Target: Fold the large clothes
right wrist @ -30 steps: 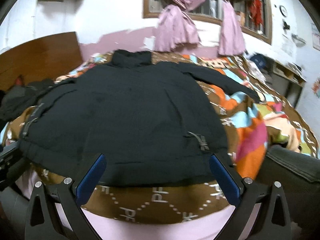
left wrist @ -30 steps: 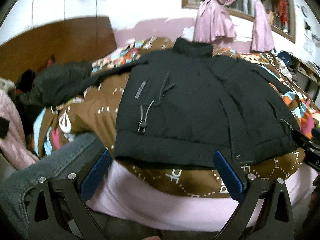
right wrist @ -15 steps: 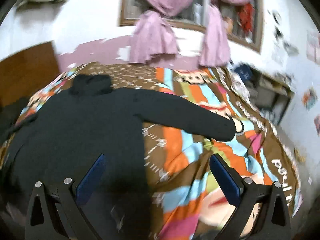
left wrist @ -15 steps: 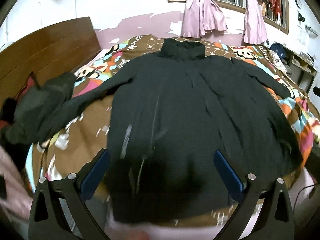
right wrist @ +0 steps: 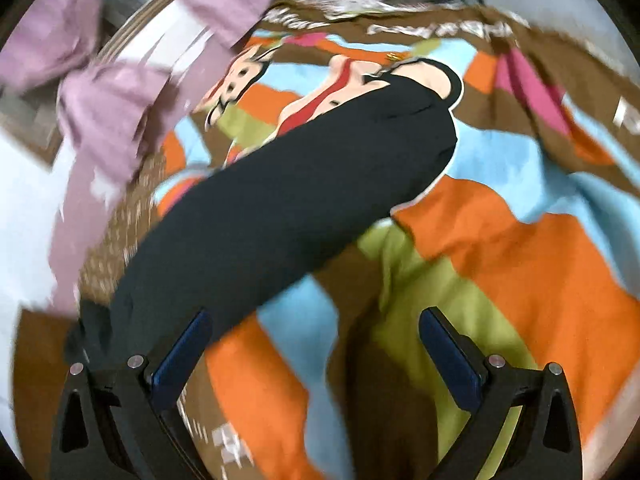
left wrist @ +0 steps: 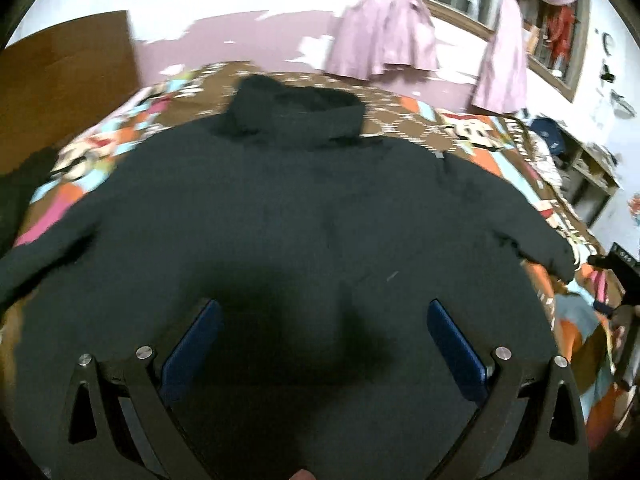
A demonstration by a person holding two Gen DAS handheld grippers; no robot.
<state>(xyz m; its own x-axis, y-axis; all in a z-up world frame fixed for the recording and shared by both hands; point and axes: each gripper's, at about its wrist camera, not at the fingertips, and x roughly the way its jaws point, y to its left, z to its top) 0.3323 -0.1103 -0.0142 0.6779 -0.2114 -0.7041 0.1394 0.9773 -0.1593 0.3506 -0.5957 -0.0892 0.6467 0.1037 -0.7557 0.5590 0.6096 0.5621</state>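
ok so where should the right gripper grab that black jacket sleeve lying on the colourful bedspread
Probably at the cuff end of the black jacket sleeve, which lies flat and outstretched across the colourful patterned bedspread. The open right gripper could come in over the far end, pinching across the sleeve's width; that free end lets the whole sleeve swing back onto the jacket body.

I can't read any text from here. The brown band of the colourful cartoon-print bedspread point(right wrist: 440, 28) carries white lettering along its far edge in the right wrist view, but motion blur smears it past reading. A white mark at the bedspread's right edge is cut off and illegible.
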